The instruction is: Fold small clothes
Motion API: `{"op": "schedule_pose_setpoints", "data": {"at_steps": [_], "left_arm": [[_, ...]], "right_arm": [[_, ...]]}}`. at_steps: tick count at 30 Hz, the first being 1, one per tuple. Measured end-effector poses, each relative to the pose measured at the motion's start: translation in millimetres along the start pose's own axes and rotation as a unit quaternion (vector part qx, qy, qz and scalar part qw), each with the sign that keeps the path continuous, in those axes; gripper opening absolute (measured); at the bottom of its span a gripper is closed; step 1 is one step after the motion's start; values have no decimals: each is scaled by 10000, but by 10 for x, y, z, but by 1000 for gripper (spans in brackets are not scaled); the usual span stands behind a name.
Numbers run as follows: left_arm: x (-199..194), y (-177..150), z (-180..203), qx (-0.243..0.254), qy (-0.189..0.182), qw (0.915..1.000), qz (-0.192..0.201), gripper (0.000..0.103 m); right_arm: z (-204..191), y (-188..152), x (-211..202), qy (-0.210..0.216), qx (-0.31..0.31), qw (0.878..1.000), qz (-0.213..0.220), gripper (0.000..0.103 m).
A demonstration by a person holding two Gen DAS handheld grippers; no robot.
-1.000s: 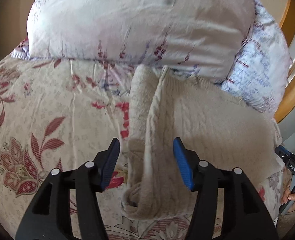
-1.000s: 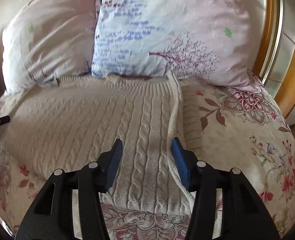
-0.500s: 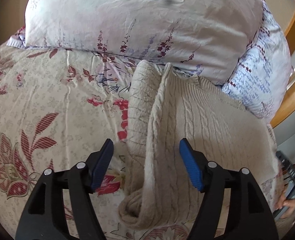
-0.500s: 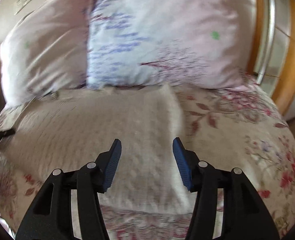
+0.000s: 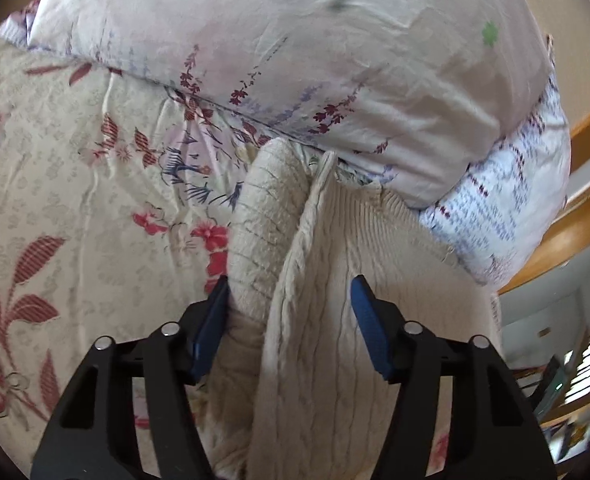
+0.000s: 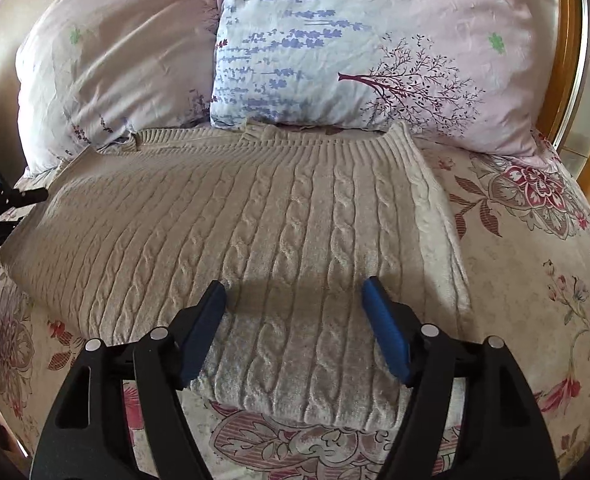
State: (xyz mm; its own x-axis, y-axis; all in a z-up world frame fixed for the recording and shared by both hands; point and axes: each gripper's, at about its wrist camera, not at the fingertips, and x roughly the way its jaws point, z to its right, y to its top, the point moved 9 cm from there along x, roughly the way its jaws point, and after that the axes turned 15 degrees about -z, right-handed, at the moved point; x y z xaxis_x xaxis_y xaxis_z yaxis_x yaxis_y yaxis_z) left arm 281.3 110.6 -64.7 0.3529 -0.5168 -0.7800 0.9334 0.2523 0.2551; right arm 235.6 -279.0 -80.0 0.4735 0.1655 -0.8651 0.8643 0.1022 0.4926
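A cream cable-knit sweater lies flat on a floral bedspread, its ribbed hem against the pillows. My right gripper is open and empty, hovering over the sweater's near edge. In the left wrist view the sweater shows from its left side, with a folded sleeve lying along that edge. My left gripper is open, its jaws either side of the sleeve and the sweater's edge; whether the fingers touch the cloth I cannot tell. The left gripper also shows at the far left of the right wrist view.
Two large floral pillows stand against the headboard behind the sweater. A wooden bed frame curves along the right. The floral bedspread spreads out to the left of the sweater and to its right.
The left gripper has moved forward and lower, so its jaws now sit either side of the sleeve fold. The right gripper has shifted left toward the sweater's middle. Both stayed open.
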Motion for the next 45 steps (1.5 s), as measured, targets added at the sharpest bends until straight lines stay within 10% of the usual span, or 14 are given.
{"op": "schedule_pose_setpoints", "data": {"at_steps": [9,22,29,34,39,45], "left_arm": [[194,4,27,-582,-799,9949,-216,22],[-28,31,1392,243,-1585,9871,12,19],[604,-243,2229,888,-1582,9821,-504,19],[1229,-521,2499,1193,-1335,9770,-1161,26],[925,-531,2677,1596,-1672,9682,-958,61],[488,-363,2350,2013,-170,9793,-117,73]], "right_arm": [[4,12,-8,142,23,9999,34,75],[76,72,-197,305,133,9991,276,75],[168,111,-296,372,224,9982,418,75],[313,173,-359,520,450,9966,443,75],[434,298,-486,1164,767,9891,470,75],[180,504,-418,2611,958,9605,-32,74]]}}
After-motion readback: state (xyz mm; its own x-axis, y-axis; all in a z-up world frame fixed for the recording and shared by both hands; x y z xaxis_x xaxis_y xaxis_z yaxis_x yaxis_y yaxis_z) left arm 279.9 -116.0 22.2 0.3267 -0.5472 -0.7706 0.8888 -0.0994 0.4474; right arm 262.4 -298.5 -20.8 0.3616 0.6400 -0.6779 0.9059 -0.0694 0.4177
